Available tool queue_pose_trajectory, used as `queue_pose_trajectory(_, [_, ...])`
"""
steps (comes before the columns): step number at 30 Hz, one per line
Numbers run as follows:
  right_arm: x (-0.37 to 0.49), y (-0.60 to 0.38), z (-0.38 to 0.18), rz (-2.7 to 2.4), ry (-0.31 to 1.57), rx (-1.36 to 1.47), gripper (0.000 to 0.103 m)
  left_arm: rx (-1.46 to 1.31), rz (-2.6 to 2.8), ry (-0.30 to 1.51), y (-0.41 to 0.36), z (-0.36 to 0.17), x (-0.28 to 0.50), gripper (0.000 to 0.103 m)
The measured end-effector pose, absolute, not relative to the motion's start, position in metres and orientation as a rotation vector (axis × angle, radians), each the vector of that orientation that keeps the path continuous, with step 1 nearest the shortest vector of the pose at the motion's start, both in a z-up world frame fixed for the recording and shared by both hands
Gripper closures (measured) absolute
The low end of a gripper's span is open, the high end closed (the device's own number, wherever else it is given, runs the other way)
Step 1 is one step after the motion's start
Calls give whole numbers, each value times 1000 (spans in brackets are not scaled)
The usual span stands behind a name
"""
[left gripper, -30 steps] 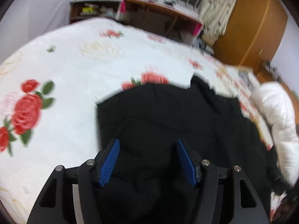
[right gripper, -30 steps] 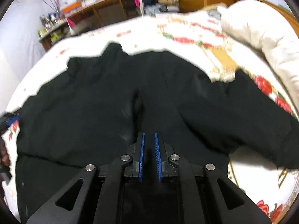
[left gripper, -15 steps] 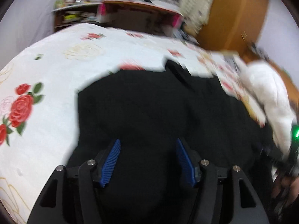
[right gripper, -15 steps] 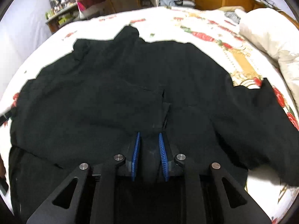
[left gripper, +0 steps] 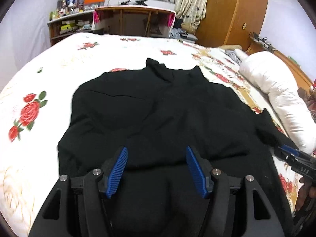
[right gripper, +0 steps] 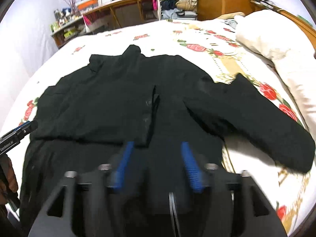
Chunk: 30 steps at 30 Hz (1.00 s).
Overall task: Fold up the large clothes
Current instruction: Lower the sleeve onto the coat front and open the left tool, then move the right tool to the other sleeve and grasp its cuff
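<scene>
A large black jacket (left gripper: 167, 108) lies spread on the rose-print bed sheet (left gripper: 39, 90), collar at the far end. In the right wrist view the jacket (right gripper: 102, 106) has one front panel folded over its middle, and a sleeve (right gripper: 262, 122) stretches out to the right. My left gripper (left gripper: 156, 151) hovers open above the hem with nothing between its blue pads. My right gripper (right gripper: 157, 145) is blurred, its jaws opening above the cloth, and the pads press on nothing. Each gripper shows at the edge of the other's view: the right gripper (left gripper: 294, 158), the left gripper (right gripper: 19, 132).
A rolled white duvet (left gripper: 276, 98) lies along the bed's right side. Beyond the bed's far edge stand a wooden desk (left gripper: 134, 19), cluttered shelves (left gripper: 67, 25) and a wooden wardrobe (left gripper: 233, 9). A person's hand (right gripper: 7, 175) shows at the lower left.
The right gripper was shut on a fold of the black cloth; it has opened and let it go. The left gripper swung right along the hem and rose a little, staying open.
</scene>
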State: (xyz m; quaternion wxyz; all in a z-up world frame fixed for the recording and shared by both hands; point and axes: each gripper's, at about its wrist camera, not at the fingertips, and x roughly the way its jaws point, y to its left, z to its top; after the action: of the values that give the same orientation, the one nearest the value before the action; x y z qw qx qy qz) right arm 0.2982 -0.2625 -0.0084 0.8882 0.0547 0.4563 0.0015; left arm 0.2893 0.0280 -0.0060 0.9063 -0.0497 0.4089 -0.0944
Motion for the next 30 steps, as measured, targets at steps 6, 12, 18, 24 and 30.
queue_pose_trajectory(6, [234, -270, 15, -35, 900, 137, 44, -111, -175, 807, 26, 16, 236, 40])
queue_pose_trajectory(12, [187, -274, 34, -59, 853, 128, 44, -66, -166, 788, 21, 26, 190, 40])
queue_pose_trajectory(18, [166, -280, 39, -70, 834, 139, 44, -61, -174, 793, 17, 30, 163, 40])
queue_pose_trajectory(24, [151, -292, 36, -88, 826, 147, 44, -51, -171, 795, 3, 32, 154, 40])
queue_pose_trajectory(30, [146, -315, 33, -118, 822, 184, 43, -20, -197, 797, -19, 34, 162, 40])
